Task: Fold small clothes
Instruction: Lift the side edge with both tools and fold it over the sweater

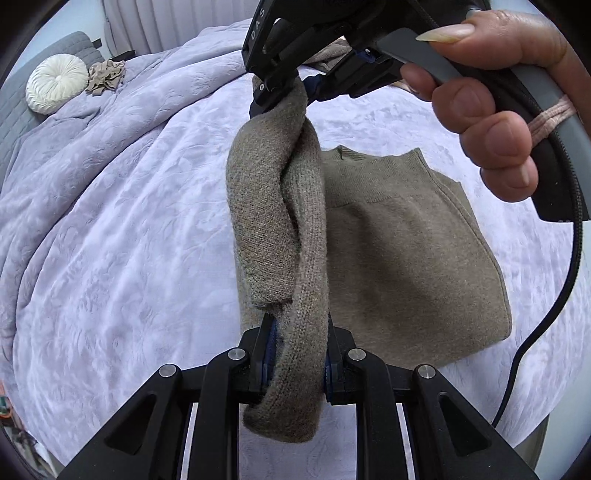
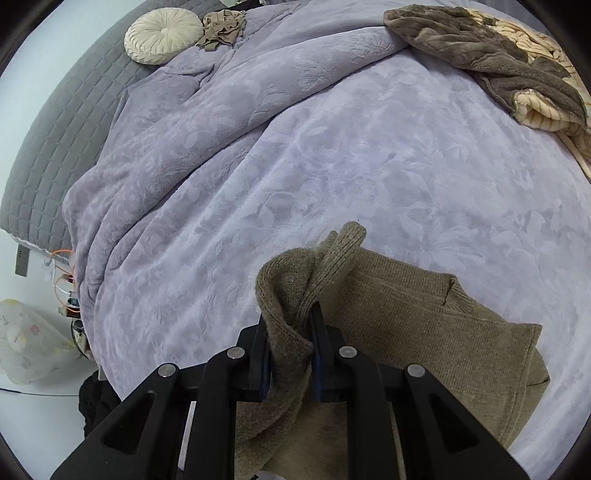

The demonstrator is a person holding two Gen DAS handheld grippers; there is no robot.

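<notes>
Below, the left gripper [image 1: 295,354] is clamped narrowly on a rolled edge of the taupe knitted sweater [image 1: 413,258], and the right gripper [image 2: 290,354], gripped by a hand [image 1: 491,110], pinches the other end of the same raised fold. Meanwhile the sweater's body lies flat on the lavender bedspread [image 2: 295,166], with a round cream cushion [image 2: 162,35] and a brown blanket [image 2: 480,51] well apart
</notes>
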